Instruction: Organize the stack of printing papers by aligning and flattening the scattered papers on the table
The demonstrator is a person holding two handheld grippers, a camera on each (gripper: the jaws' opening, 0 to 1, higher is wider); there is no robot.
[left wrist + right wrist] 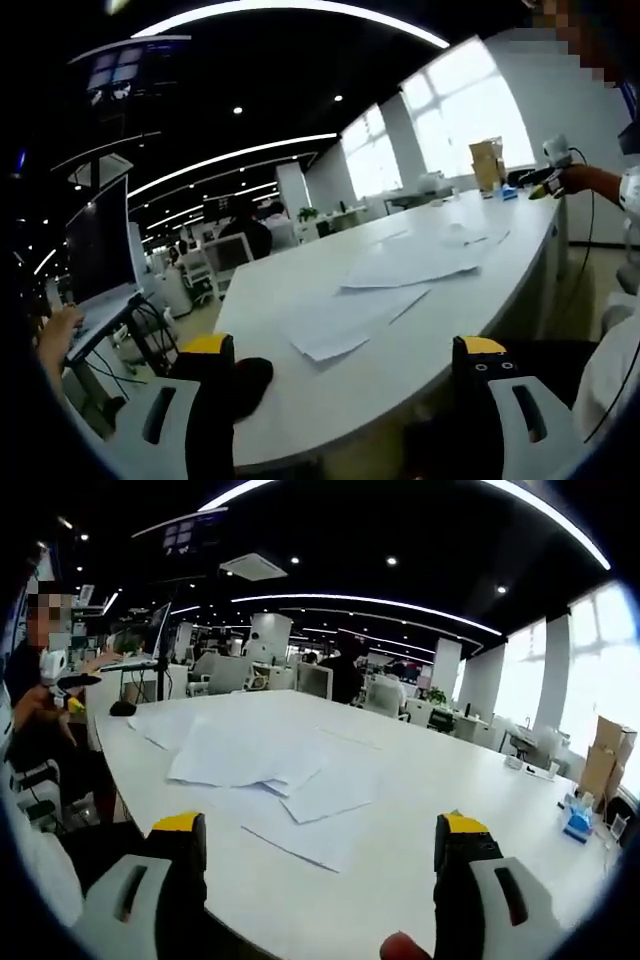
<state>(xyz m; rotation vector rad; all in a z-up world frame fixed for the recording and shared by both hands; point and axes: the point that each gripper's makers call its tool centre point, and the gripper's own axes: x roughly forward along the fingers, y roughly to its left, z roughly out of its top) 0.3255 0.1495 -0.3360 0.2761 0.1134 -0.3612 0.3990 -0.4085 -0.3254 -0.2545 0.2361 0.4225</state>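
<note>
Several white printing papers (400, 268) lie loose and overlapping on the white table (300, 400), fanned at different angles. My left gripper (343, 352) is open at the table's near edge, short of the sheets, with nothing between its yellow-tipped jaws. In the right gripper view the same papers (245, 752) spread from the middle toward the left. There my right gripper (322, 830) is open just before the closest sheet and holds nothing. The right gripper (552, 180) also appears small at the far right, in a hand. The left gripper (68, 688) appears at the far left.
A black mouse (250, 382) lies by my left jaw, also seen as the mouse (122, 708) far left. A laptop (100, 250) stands off the table's end. A cardboard box (610, 752) and a blue tissue box (578, 825) sit at the right. The table (470, 770) is bare right of the sheets.
</note>
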